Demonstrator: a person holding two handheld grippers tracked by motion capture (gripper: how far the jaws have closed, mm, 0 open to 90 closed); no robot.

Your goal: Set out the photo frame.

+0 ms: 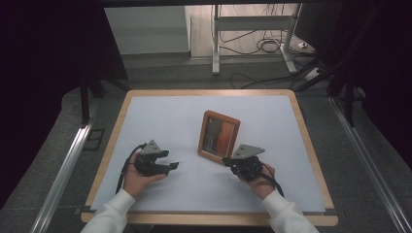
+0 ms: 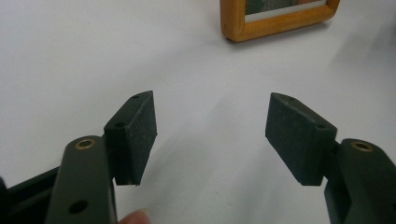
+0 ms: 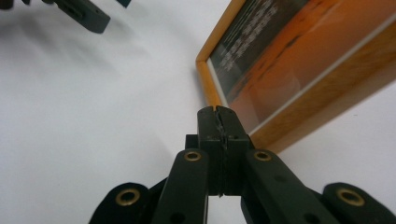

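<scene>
Progress: while the picture frame (image 1: pixel 219 135) lies flat at table centre, nothing is lifted yet.
Right gripper (image 3: pixel 218 116): jaws pressed together, empty, tips at the frame's five o'clock corner (touching, seemingly).
Left gripper (image 2: pixel 211 135): spread wide, idle, at the frame's eight o'clock.

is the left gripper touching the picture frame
Apart. The left gripper view shows the left gripper open over bare white table, with the picture frame well beyond its fingers.

White-topped table (image 1: pixel 160 111) (wood-edged), framed picture (image 1: pixel 219 135) lying flat
</scene>
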